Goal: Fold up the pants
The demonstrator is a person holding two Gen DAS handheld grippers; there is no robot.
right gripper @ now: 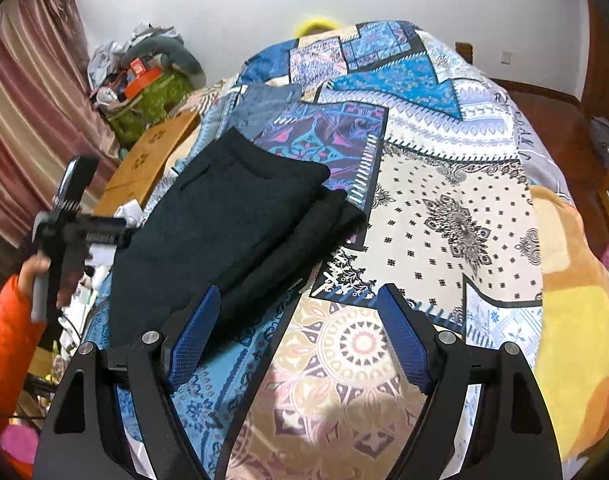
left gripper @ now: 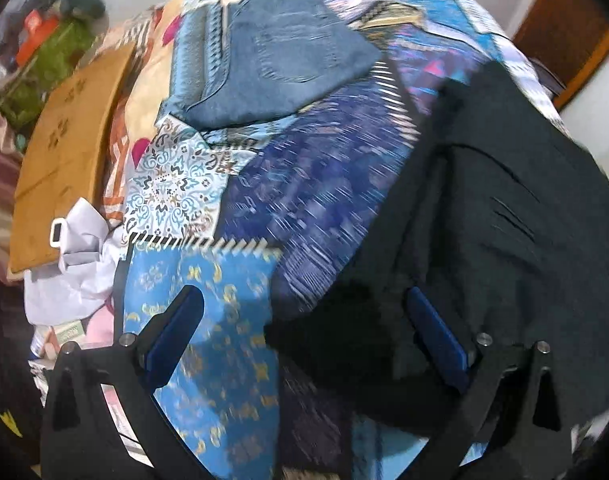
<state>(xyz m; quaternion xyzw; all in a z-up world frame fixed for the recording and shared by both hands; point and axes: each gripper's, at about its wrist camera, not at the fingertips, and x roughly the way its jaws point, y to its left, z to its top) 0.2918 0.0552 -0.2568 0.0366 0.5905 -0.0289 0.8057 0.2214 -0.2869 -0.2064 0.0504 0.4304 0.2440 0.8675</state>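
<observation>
- The dark, soft-fabric pants [right gripper: 240,216] lay folded lengthwise on the patterned patchwork bedspread [right gripper: 444,208], probably for another fold.
- The left gripper [left gripper: 304,320] and right gripper [right gripper: 300,320] hovered spread, empty, ready to grasp.

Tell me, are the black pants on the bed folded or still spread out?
Folded. In the right wrist view the black pants lie as a compact stack with layered edges at the right side, on the patterned bedspread. Both grippers are open, holding nothing.
</observation>
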